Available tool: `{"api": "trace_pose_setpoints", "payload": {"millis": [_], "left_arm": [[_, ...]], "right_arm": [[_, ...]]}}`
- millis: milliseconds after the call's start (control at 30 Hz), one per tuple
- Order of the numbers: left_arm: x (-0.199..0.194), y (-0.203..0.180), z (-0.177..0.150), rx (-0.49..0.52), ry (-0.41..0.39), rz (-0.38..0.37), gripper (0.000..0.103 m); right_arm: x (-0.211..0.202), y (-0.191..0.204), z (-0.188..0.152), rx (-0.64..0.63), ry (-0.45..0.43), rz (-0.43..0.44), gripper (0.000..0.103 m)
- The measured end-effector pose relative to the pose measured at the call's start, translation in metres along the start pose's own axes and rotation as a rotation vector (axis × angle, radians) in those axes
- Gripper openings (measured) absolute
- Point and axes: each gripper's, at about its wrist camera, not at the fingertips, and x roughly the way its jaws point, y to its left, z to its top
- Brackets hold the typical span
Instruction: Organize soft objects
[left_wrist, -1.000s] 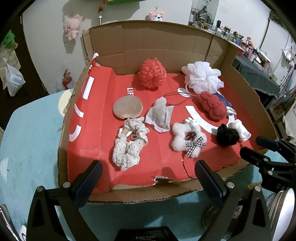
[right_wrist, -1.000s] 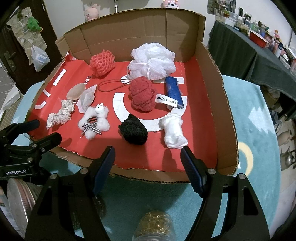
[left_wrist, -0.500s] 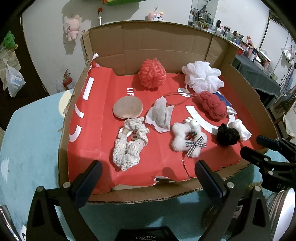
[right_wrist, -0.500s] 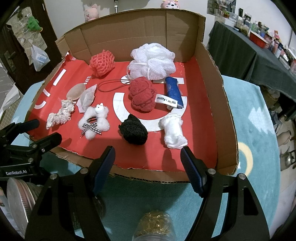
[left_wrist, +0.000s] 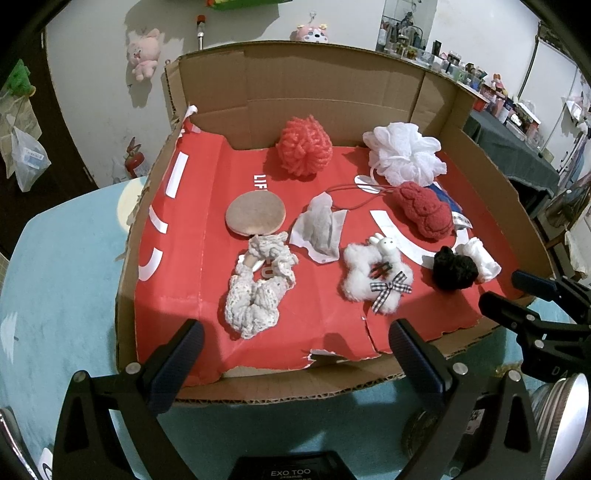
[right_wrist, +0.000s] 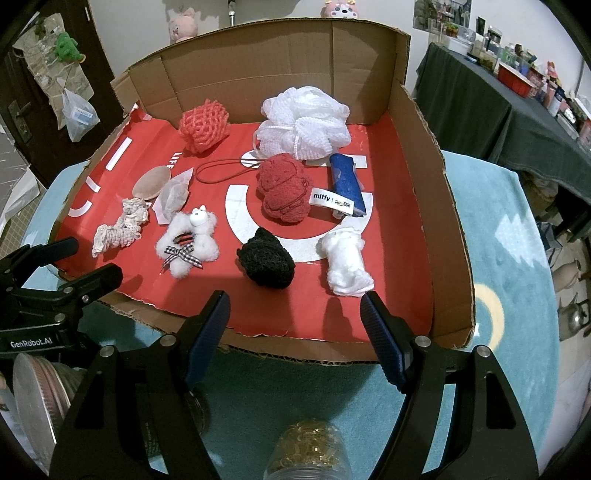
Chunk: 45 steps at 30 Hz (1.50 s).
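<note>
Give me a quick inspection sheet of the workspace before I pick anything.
Surface: teal mat under an open cardboard tray with a red liner.
Job's things: white mesh puff, coral puff, red plush, blue roll, black knit, white wad, fluffy toy with checked bow, lace scrunchie, tan pad, sachet.
Clutter: jar of gold bits at the near edge.
Grippers: left tongs and right tongs open, empty, outside the tray.
Cables: red cord on the liner.
Surroundings: crowded dark-draped table; plush toys on the wall.

Lived-in home room. Beyond the jaws: plush toys (left_wrist: 143, 53) on the wall. Right: cluttered table (right_wrist: 491, 99), teal rug (right_wrist: 509, 258).
</note>
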Motion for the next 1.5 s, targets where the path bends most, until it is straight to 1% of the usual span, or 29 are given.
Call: {"api": "trace_pose_setpoints", "payload": {"millis": [367, 467, 533, 633, 733, 800, 867, 967, 1100, 1167, 1267, 1333, 1367, 1433, 1500], "left_arm": [[0.0, 0.0, -0.001, -0.002, 0.0, -0.001, 0.102], [-0.002, 0.001, -0.001, -0.012, -0.009, -0.02, 0.102], [-0.009, 0.001, -0.004, -0.006, -0.049, -0.024, 0.102], [-0.022, -0.002, -0.006, 0.041, -0.087, 0.009, 0.102], [-0.041, 0.002, -0.009, 0.022, -0.133, 0.013, 0.102], [-0.056, 0.004, -0.012, 0.007, -0.167, 0.013, 0.102], [-0.076, 0.004, -0.019, -0.002, -0.219, 0.018, 0.103], [-0.104, 0.0, -0.034, 0.004, -0.292, 0.017, 0.103], [-0.135, -0.014, -0.062, 0.029, -0.366, 0.003, 0.103], [-0.146, -0.02, -0.08, 0.034, -0.389, -0.028, 0.103], [-0.156, -0.027, -0.104, 0.021, -0.407, -0.076, 0.103], [-0.156, -0.028, -0.12, 0.0, -0.408, -0.1, 0.103], [-0.155, -0.029, -0.126, -0.008, -0.404, -0.107, 0.103], [-0.15, -0.03, -0.137, -0.025, -0.388, -0.12, 0.103], [-0.141, -0.032, -0.147, -0.033, -0.365, -0.124, 0.103]], "right_arm": [[0.0, -0.001, 0.001, 0.0, -0.004, -0.002, 0.072], [-0.001, 0.0, 0.001, 0.001, -0.005, -0.003, 0.072], [-0.001, 0.0, 0.001, 0.001, -0.011, 0.001, 0.072], [-0.004, 0.0, 0.001, -0.004, -0.02, 0.013, 0.072], [-0.012, -0.003, 0.001, -0.003, -0.043, 0.004, 0.072], [-0.027, -0.006, 0.002, -0.013, -0.088, -0.022, 0.072], [-0.041, -0.006, 0.0, -0.024, -0.125, -0.04, 0.072], [-0.068, -0.007, -0.006, -0.021, -0.184, -0.031, 0.072], [-0.106, 0.0, -0.025, -0.045, -0.262, -0.02, 0.073], [-0.122, 0.005, -0.039, -0.059, -0.299, -0.01, 0.084], [-0.144, 0.015, -0.065, -0.084, -0.354, 0.005, 0.085], [-0.156, 0.022, -0.085, -0.102, -0.392, -0.005, 0.086], [-0.16, 0.025, -0.095, -0.107, -0.407, -0.008, 0.089], [-0.163, 0.029, -0.111, -0.107, -0.425, -0.007, 0.093], [-0.164, 0.03, -0.128, -0.094, -0.433, -0.009, 0.093]]}}
